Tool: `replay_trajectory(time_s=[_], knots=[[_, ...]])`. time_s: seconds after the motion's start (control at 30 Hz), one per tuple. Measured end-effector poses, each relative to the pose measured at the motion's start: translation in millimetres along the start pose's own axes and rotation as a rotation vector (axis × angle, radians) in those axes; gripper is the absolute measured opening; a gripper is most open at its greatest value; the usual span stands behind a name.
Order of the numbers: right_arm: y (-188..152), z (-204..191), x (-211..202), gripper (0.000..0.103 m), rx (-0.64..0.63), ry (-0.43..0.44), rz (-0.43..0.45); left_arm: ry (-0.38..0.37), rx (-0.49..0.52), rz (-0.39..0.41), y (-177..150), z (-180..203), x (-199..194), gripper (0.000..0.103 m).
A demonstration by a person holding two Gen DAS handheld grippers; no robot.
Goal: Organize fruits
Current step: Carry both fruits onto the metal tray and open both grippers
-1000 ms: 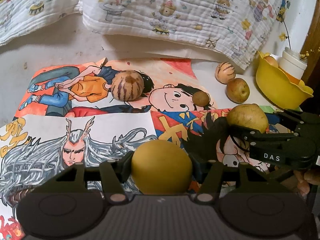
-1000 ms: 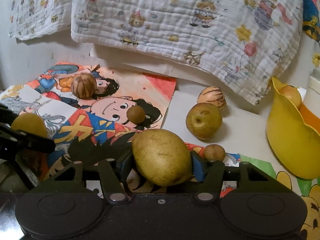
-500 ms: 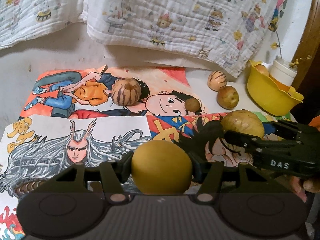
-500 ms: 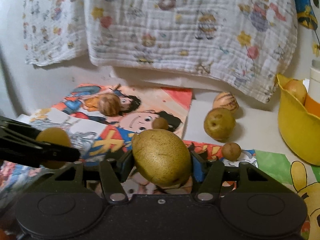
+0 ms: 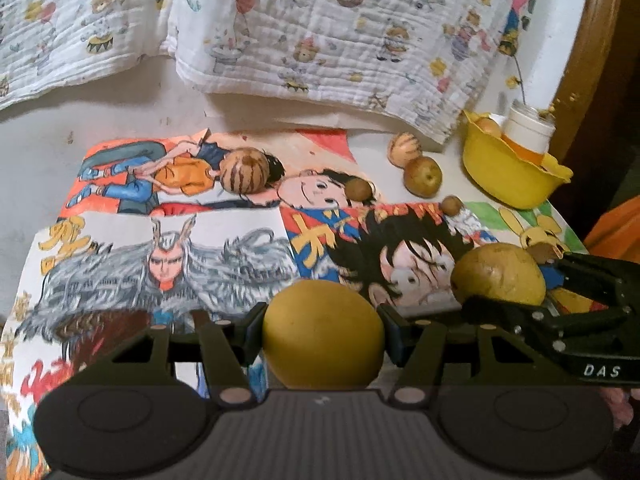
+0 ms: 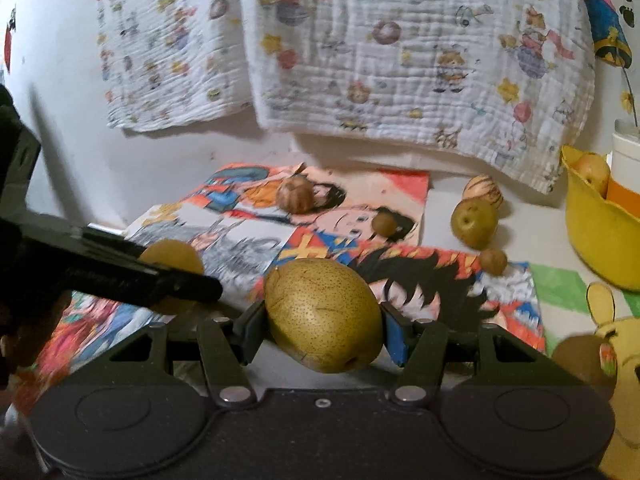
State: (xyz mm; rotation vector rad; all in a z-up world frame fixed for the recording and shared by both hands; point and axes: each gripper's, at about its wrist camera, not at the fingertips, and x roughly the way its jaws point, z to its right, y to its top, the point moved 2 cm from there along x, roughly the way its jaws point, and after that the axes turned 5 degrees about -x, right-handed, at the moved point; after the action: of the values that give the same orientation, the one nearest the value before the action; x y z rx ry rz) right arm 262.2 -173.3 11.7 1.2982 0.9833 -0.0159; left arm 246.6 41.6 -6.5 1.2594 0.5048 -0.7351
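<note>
My left gripper [image 5: 322, 334] is shut on a round yellow fruit [image 5: 323, 334], held above the cartoon posters [image 5: 224, 248]. My right gripper [image 6: 322, 316] is shut on a speckled green-brown pear [image 6: 322, 314]; it also shows in the left wrist view [image 5: 498, 276]. On the table lie a striped melon [image 5: 244, 170], a small brown fruit [image 5: 359, 189], a pale striped fruit [image 5: 405, 149], a green-brown pear [image 5: 422, 176] and another small brown fruit [image 5: 452, 205]. A yellow bowl [image 5: 504, 172] at the far right holds a fruit [image 5: 486, 126].
A patterned white cloth [image 5: 320, 32] hangs over the wall behind the table. A white-and-orange container [image 5: 528, 136] stands in the bowl. A brown fruit [image 6: 580, 360] lies on the Pooh picture near my right gripper. The left gripper's arm [image 6: 100, 272] crosses the right wrist view.
Both grippers have risen and pulled back from the table with their fruits held. The table fruits look smaller and farther away. Nothing on the table has moved.
</note>
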Motion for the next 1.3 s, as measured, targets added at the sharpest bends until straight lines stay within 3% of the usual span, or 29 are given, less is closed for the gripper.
replay_trajectory(time_s=[0.4, 0.6, 1.3], knots=[[-37.4, -26.8, -15.9, 0.061, 0.000, 0.032, -0.073, -0.025, 0.036, -0.053, -37.9, 7.3, -16.3, 0.063], [-48.9, -31.3, -16.4, 0.061, -0.012, 0.027, -0.096, -0.003, 0.068, -0.044, -47.2, 13.7, -19.3, 0.063], [-56.1, -32.8, -20.8, 0.062, -0.004, 0.018, -0.085, 0.053, 0.187, -0.024, -59.7, 26.1, -21.2, 0.063]])
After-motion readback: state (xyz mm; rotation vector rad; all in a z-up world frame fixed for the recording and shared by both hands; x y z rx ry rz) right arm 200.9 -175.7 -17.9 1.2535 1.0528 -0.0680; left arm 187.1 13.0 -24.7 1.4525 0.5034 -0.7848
